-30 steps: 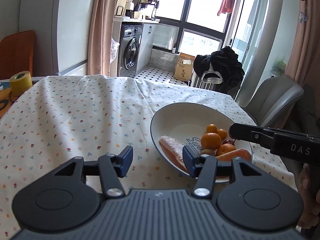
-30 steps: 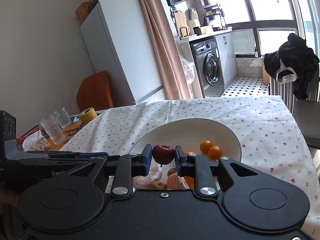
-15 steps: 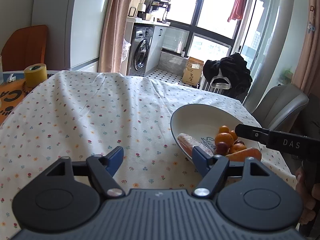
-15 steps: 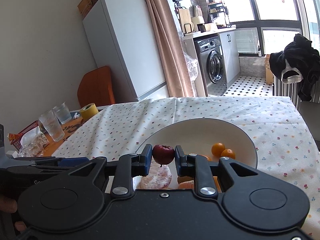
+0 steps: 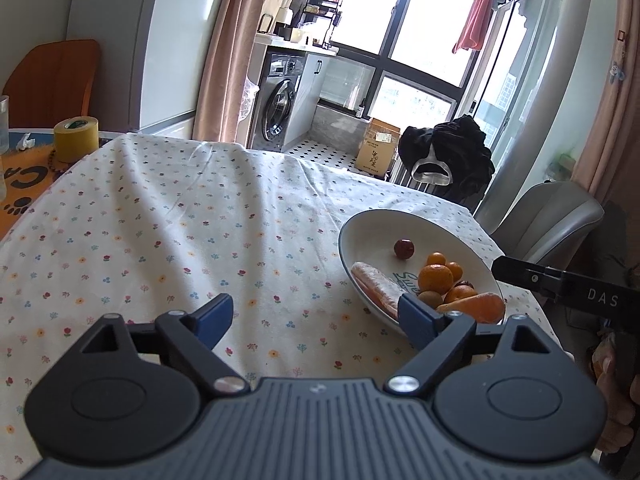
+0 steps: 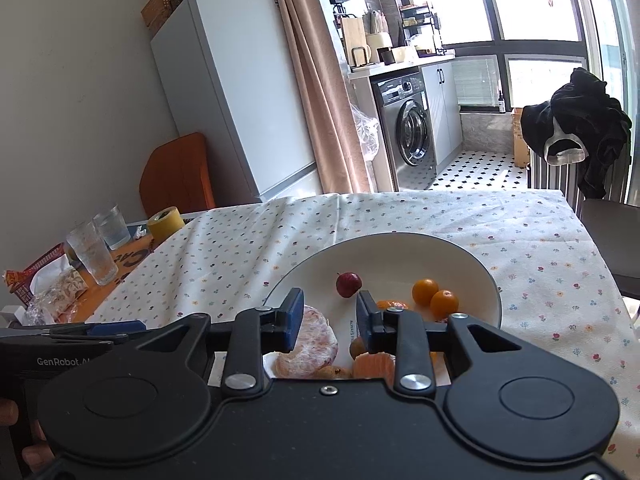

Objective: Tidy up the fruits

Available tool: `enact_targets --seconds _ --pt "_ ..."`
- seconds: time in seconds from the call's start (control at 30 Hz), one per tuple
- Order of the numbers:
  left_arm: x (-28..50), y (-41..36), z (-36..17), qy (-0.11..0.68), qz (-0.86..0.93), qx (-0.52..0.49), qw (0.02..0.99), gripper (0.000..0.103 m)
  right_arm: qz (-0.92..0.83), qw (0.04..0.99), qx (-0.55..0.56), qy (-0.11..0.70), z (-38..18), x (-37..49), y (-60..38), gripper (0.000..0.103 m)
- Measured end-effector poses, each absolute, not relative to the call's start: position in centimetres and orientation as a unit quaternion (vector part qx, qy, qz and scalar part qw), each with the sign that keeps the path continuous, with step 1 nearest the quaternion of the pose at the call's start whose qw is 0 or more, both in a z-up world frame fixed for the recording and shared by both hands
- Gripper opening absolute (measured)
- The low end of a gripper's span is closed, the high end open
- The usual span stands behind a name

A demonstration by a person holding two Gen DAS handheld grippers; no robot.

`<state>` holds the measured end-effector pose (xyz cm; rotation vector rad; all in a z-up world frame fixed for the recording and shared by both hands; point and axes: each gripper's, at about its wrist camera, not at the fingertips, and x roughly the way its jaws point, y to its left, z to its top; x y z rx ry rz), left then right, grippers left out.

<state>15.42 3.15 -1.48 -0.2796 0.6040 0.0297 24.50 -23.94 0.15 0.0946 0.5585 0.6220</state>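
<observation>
My left gripper (image 5: 316,316) has just been opening; its blue pads stand wide apart over a white tablecloth dotted with small flowers (image 5: 168,216), nothing between them. My right gripper (image 6: 328,320) has just been parting too, and the small dark red fruit (image 6: 348,284) lies free in the wide white bowl (image 6: 472,264), beyond the pads, near small orange citrus fruits (image 6: 434,298). Behind the table stand a white fridge (image 6: 232,92), a pink curtain (image 6: 316,80), a silver washing machine (image 6: 408,124) and bright windows (image 5: 424,12).

Left gripper (image 5: 316,320) has just spread wide; right gripper (image 6: 326,320) has just parted, both empty.
</observation>
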Motion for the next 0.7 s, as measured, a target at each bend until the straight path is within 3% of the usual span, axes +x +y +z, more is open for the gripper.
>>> enact_targets --seconds 0.3,0.7 --pt "13.6 3.1 -0.8 0.293 0.024 -0.137 0.946 0.097 0.296 0.916 0.049 0.266 0.8 22.8 -24.8 0.031" --pt "10.9 2.5 0.2 0.289 0.027 -0.122 0.949 0.103 0.300 0.918 0.054 0.254 1.8 20.0 -26.2 0.054"
